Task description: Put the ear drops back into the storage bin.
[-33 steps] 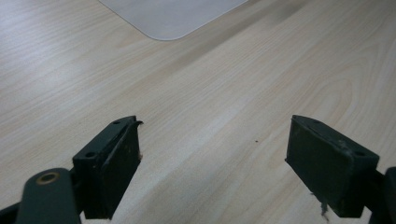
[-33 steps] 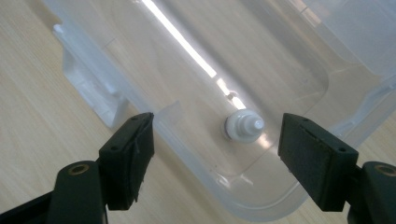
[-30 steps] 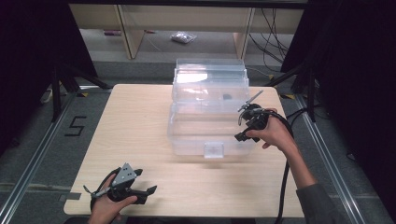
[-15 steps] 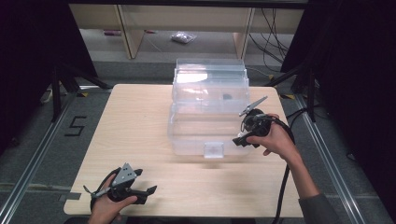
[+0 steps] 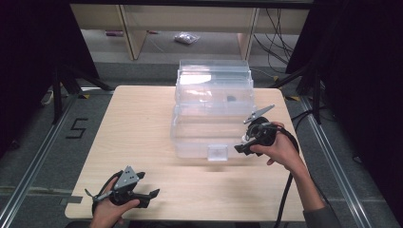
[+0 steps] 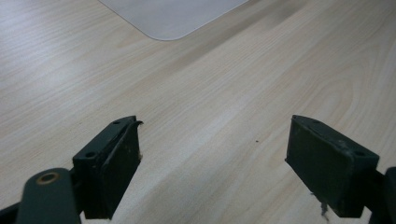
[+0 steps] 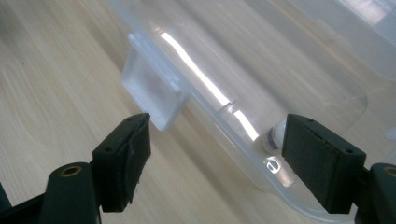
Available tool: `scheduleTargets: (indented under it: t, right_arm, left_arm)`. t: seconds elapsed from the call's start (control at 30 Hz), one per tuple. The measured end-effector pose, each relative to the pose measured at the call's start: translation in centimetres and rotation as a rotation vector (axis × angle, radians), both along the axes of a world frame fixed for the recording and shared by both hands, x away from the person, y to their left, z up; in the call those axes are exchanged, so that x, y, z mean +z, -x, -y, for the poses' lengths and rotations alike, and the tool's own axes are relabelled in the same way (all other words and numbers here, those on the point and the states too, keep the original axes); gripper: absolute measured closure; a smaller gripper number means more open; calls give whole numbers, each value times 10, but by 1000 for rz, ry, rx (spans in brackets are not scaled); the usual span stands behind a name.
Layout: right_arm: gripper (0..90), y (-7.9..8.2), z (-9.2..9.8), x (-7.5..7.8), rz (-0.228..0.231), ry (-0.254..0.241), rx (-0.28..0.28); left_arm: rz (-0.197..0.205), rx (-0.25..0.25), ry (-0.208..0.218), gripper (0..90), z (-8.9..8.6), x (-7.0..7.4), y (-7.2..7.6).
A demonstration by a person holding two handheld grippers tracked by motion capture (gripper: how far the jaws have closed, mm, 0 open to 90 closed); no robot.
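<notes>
A clear plastic storage box [image 5: 211,121] stands in the middle of the table, its lid tipped up at the back. A clear latch [image 5: 217,153] hangs on its front wall. My right gripper [image 5: 241,148] hovers at the box's front right corner, open. In the right gripper view its jaws [image 7: 217,121] frame the front wall, with the latch [image 7: 152,91] by the left jaw and a small white thing [image 7: 275,135] inside the box near the right jaw. My left gripper [image 5: 148,194] rests open at the table's near left, over bare wood [image 6: 215,126].
The wooden table [image 5: 133,123] has free room left and in front of the box. A small dark item [image 5: 231,99] lies inside the box toward the back. A shelf unit [image 5: 190,19] and cables stand beyond the table's far edge.
My right gripper has drifted down the box's right side toward its front right corner. The left gripper has stayed in place.
</notes>
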State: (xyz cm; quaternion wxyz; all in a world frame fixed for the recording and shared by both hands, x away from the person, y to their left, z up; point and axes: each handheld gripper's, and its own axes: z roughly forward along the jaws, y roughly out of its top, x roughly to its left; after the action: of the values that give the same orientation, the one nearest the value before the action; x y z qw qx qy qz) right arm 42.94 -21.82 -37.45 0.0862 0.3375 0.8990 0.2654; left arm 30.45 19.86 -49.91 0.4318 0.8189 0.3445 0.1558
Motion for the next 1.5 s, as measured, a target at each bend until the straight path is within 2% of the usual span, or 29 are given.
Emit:
scheduleTargets:
  t: [0.03,0.1,0.13,0.17,0.2,0.23,0.27,0.37,0.4,0.5,0.53,0.57,0.7,0.73,0.77,0.9,0.93,0.97,1.1,1.13,1.17,1.2,1.27,1.33,1.37,1.4,1.43,1.47,1.5]
  right_arm:
    - [246,1,-1,0,-12,-3,-8]
    - [245,1,0,-2,15,-10,24]
    - [244,5,-2,-1,-15,-11,-16]
    - [243,3,-1,-2,15,-14,7]
    - [243,6,-2,-1,-5,-12,-24]
    - [242,6,-2,-4,16,-32,-5]
    - [241,5,-1,-3,36,-25,21]
    - [240,10,-4,-4,6,-38,0]
    - [239,9,-4,-6,33,-41,20]
    - [239,14,-5,-6,16,-34,-6]
    - [239,15,-7,-8,19,-58,-4]
    - [238,15,-6,-8,32,-44,20]
    - [237,18,-8,-11,41,-51,40]
    - [236,21,-10,-10,4,-57,7]
    - [235,20,-9,-11,44,-55,35]
    - [231,23,-10,-12,41,-65,48]
    - [231,26,-11,-11,18,-73,21]
    - [231,25,-11,-13,44,-73,41]
    - [231,29,-9,-16,58,-83,54]
    - [231,29,-8,-16,79,-74,64]
    - [231,31,-9,-16,53,-81,50]
    - [231,30,-8,-18,83,-79,72]
    - [231,34,-8,-16,45,-84,47]
    - [231,33,-7,-19,87,-77,84]
    - [231,34,-6,-18,84,-73,78]
    - [231,37,-8,-18,56,-91,53]
    - [231,37,-7,-18,62,-87,61]
    - [231,36,-6,-20,96,-83,89]
    - [231,38,-7,-18,72,-84,67]
  left_arm:
    - [-1,-3,-5,169,0,0,0]
    - [-2,-3,-4,169,0,0,0]
    - [-2,-2,-2,169,0,0,0]
    - [-2,-2,-3,169,0,0,0]
    - [-2,-2,-2,169,0,0,0]
    - [-2,-2,-2,169,0,0,0]
    - [-1,-3,-4,169,0,0,0]
    - [-2,-3,-4,169,0,0,0]
    - [-1,-3,-4,169,0,0,0]
    - [-3,-4,-3,169,0,0,0]
    - [6,-3,-9,169,-1,0,-1]
    - [-3,-6,-6,169,-1,0,0]
    - [-8,-6,-5,169,-1,0,0]
    - [-3,-2,-3,169,0,0,0]
    - [0,-1,-4,169,0,0,0]
    - [-1,0,1,169,0,0,0]
    - [-2,-1,-1,169,0,0,0]
    - [-3,-1,-2,169,0,0,0]
    - [-10,-7,-5,169,-1,0,0]
    - [-8,-6,-4,169,-1,0,0]
    - [-6,-5,-3,169,0,0,0]
    - [-7,-5,-3,169,0,0,0]
    - [-3,-1,-1,169,0,0,0]
    - [-4,-2,-1,169,0,0,0]
    - [-3,-1,-2,169,0,0,0]
    - [1,-2,-6,169,0,0,0]
    - [0,-2,-6,169,0,0,0]
    - [-1,0,0,169,0,0,0]
    - [-3,-1,-2,169,0,0,0]
